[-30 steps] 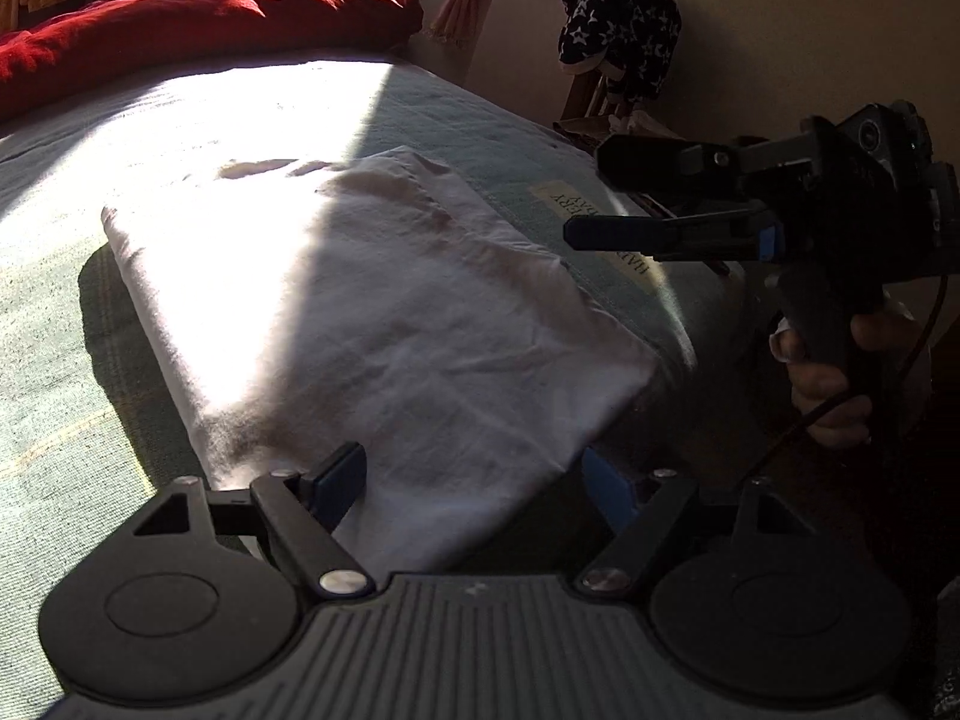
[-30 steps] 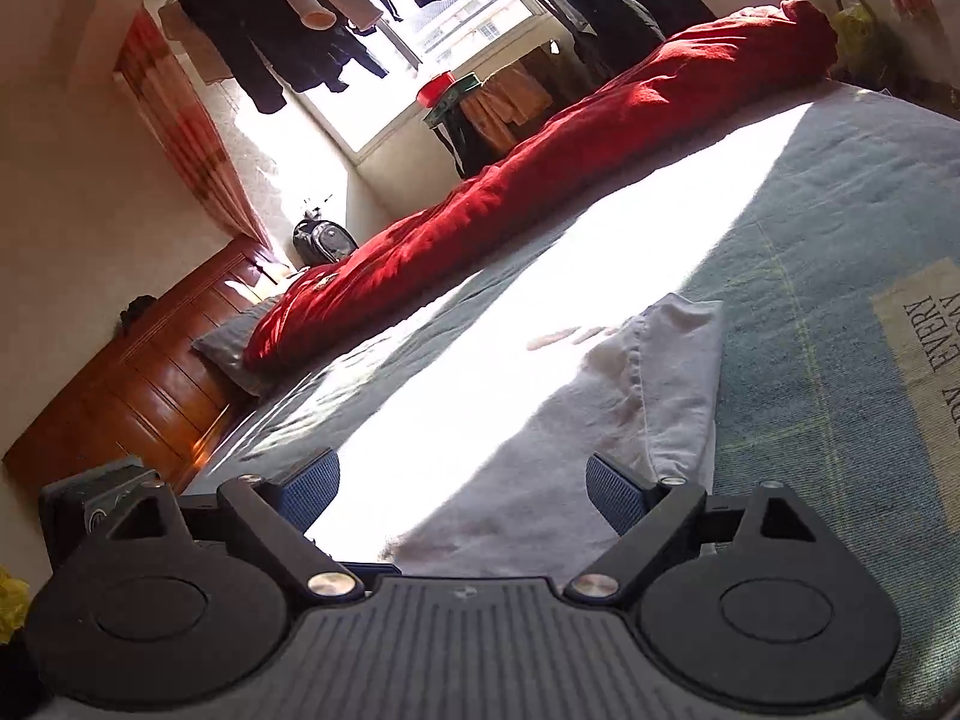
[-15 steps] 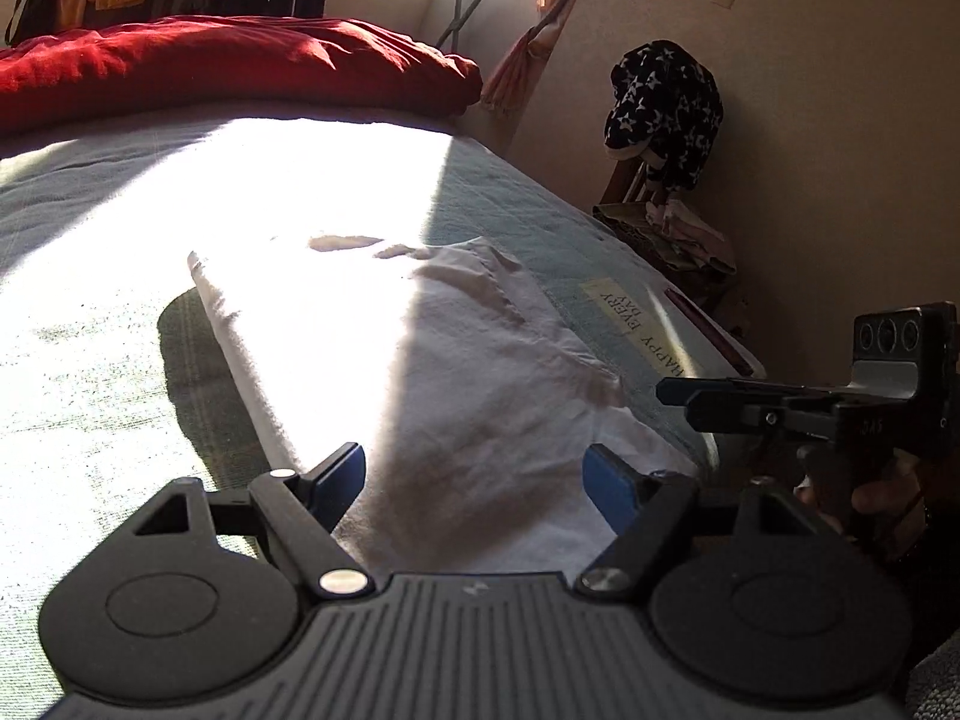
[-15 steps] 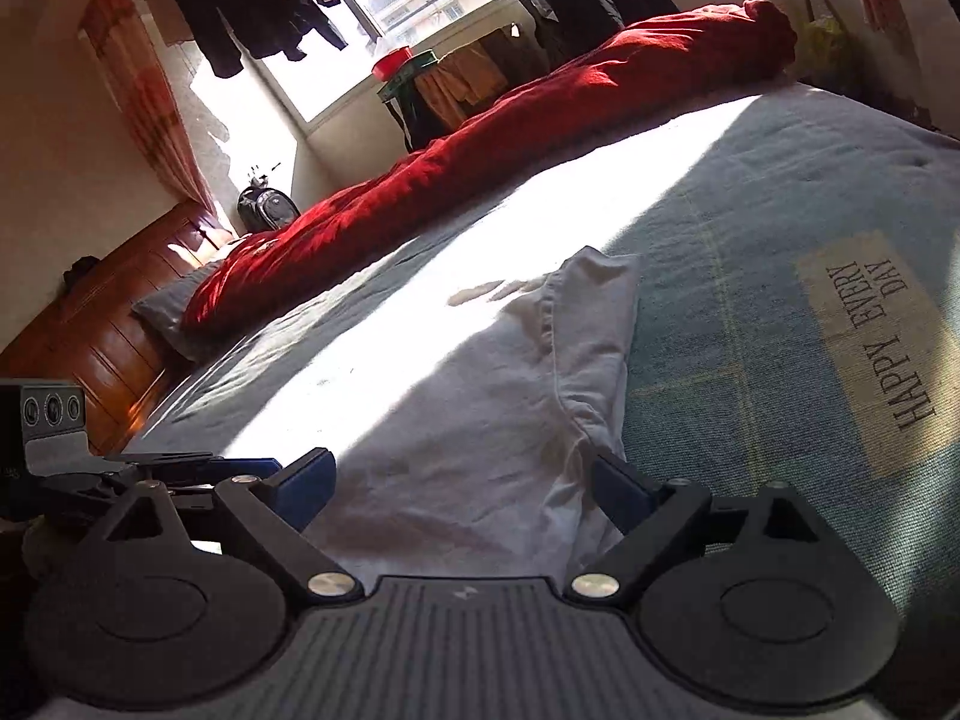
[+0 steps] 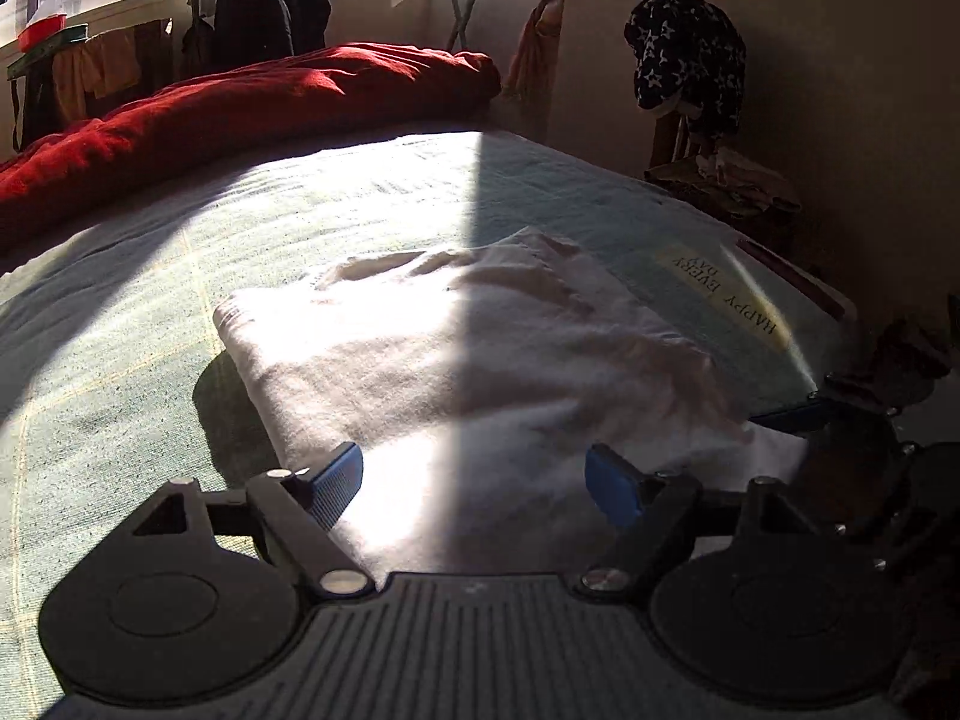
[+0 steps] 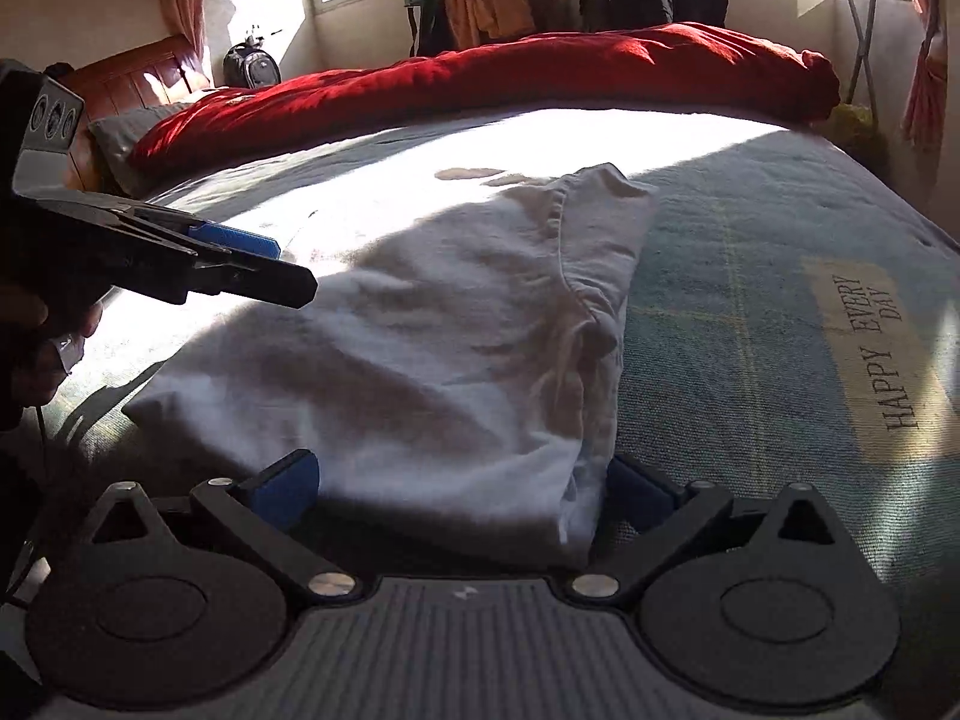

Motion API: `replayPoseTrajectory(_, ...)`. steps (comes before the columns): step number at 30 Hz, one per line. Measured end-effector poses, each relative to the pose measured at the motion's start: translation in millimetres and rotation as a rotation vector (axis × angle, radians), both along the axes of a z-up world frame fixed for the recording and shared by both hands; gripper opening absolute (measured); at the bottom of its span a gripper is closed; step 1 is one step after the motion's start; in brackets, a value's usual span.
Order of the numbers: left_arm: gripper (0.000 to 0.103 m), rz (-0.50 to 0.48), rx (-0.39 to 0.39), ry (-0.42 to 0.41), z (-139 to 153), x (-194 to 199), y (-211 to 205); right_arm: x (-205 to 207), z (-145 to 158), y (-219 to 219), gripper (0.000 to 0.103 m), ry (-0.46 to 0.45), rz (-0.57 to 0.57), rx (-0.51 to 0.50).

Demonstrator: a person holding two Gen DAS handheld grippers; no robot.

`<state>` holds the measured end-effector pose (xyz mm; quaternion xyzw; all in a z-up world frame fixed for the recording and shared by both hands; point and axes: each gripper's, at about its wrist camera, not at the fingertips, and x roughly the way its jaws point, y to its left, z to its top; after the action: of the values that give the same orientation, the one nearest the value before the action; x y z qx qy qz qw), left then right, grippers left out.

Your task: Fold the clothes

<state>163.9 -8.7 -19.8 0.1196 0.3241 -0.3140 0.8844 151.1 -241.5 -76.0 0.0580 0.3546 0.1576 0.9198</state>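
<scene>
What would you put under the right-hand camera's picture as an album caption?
Right gripper opening over the near edge of a half-folded white shirt on a sunlit bed, left gripper alongside.

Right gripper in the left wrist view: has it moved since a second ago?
Yes. The right gripper, jaws opening, has dropped from level with the "HAPPY EVERY DAY" label to the folded white cotton garment's near corner.

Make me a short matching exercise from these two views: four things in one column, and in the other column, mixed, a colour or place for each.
Things:
1. folded garment
2. quilt
3. label with words
4. star-patterned cloth

Colour or place:
A. red, along the far side of the bed
B. hanging by the wall, dark with pale stars
C. white, in the middle of the bed
D. pale patch on the bedcover

Pairs: 1-C, 2-A, 3-D, 4-B
</scene>
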Motion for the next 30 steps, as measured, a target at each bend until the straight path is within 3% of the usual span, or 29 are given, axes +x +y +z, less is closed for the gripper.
replayPoseTrajectory(5,0.082,0.007,0.148,-0.092,-3.5,-57.7,14.2,-14.4,13.4,-9.6,0.103,-0.030,-0.024,0.063)
replayPoseTrajectory(9,0.083,0.043,0.232,-0.132,-20.3,-78.3,12.2,-20.0,23.0,-7.6,0.103,-0.056,-0.018,0.076)
replayPoseTrajectory(17,0.083,0.055,0.384,-0.300,-32.2,-82.1,-12.0,-25.9,32.1,-0.6,0.103,-0.083,-0.015,0.049)
replayPoseTrajectory(26,0.085,-0.098,0.659,-0.514,-54.8,-99.0,-28.9,-31.1,33.3,-1.5,0.103,-0.073,-0.038,0.038)
replayPoseTrajectory(30,0.086,-0.102,0.696,-0.530,-55.6,-99.6,-28.3,-29.9,34.5,1.3,0.103,-0.074,-0.036,0.046)
